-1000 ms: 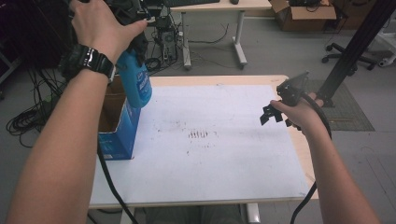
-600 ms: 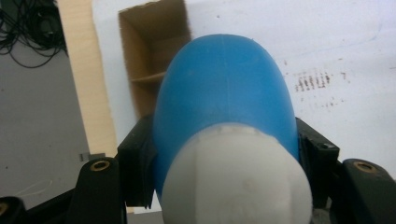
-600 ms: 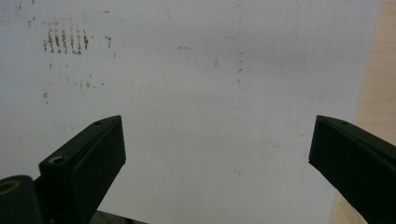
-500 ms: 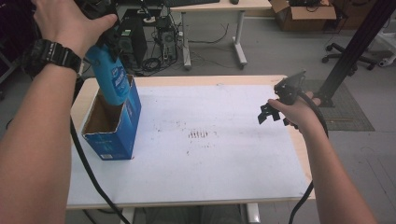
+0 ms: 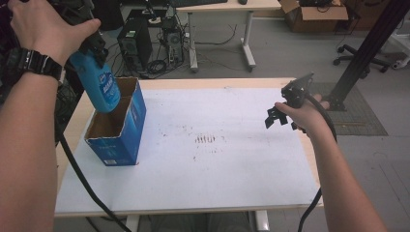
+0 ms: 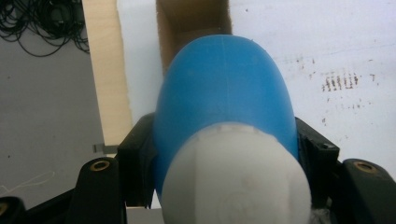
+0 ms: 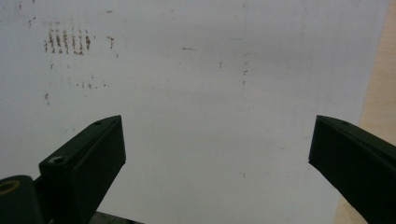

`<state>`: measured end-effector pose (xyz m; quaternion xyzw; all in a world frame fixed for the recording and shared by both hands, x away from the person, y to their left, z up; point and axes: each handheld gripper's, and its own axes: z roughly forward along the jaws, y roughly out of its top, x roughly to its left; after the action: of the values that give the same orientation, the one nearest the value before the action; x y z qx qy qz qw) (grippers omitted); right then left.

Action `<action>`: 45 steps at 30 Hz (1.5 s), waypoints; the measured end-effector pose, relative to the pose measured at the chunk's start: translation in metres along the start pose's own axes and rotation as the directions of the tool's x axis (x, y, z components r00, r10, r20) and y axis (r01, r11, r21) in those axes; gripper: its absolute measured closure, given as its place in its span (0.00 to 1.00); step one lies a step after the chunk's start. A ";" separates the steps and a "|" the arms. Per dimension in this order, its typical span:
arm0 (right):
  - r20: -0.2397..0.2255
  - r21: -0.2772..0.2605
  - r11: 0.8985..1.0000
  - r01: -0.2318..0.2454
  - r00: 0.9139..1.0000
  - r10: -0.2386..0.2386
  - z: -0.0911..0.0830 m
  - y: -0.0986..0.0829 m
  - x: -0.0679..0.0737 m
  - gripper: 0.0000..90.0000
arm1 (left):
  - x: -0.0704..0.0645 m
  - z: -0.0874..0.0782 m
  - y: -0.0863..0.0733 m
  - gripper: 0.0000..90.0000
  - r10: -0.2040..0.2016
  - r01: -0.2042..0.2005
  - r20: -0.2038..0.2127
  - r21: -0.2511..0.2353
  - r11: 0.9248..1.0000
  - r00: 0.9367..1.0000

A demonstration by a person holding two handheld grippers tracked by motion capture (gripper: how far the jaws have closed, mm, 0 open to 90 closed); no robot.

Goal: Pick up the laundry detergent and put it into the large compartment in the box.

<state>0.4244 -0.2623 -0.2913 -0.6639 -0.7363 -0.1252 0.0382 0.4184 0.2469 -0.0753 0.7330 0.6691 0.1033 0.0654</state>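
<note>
My left gripper (image 5: 91, 44) is raised at the far left and shut on a blue bottle (image 5: 100, 85) with a white cap (image 6: 236, 184). The bottle hangs cap up, tilted, with its lower end over the open top of a blue cardboard box (image 5: 121, 130). In the left gripper view the bottle (image 6: 224, 102) sits between the jaws of the left gripper (image 6: 226, 154) and hides most of the box (image 6: 194, 21). My right gripper (image 5: 273, 117) hovers open over the table's right side, and the right gripper (image 7: 219, 140) has nothing between its jaws.
A white sheet (image 5: 217, 159) with brown marks (image 5: 209, 139) covers the wooden table (image 5: 212, 82). Behind the table stand a computer tower (image 5: 131, 41), cables and a second desk (image 5: 227, 7). A black stand (image 5: 365, 53) rises at the right.
My left gripper has carried the bottle to the left, so its lower end now hangs over the box opening. The right gripper has stayed put.
</note>
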 end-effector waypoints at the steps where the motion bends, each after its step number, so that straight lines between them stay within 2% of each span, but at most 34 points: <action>1: -0.002 0.000 1.000 0.001 1.000 -0.001 0.001 0.000 0.001 0.04 | 0.001 0.001 -0.001 0.41 -0.004 0.004 0.001 0.001 1.000 1.000; 6: -0.001 0.002 1.000 0.001 1.000 -0.001 0.002 0.001 0.004 0.04 | 0.007 0.011 -0.004 0.41 -0.010 0.010 0.004 0.010 1.000 1.000; 14: 0.000 0.008 1.000 0.009 1.000 -0.009 0.005 0.001 0.007 0.04 | 0.013 0.037 -0.010 0.41 -0.020 0.019 0.013 0.032 0.999 1.000; 35: -0.001 0.019 1.000 0.019 1.000 -0.019 0.015 0.001 0.008 0.04 | 0.018 0.115 -0.021 0.41 -0.048 0.043 0.042 0.102 0.994 0.998; 45: -0.001 0.027 0.999 0.018 1.000 -0.018 0.019 0.001 0.008 0.04 | 0.018 0.144 -0.025 0.41 -0.059 0.053 0.044 0.135 0.989 0.997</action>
<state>0.4263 -0.2499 -0.3081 -0.6567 -0.7438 -0.1158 0.0464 0.4298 0.2735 -0.2198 0.7190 0.6930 0.0388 0.0350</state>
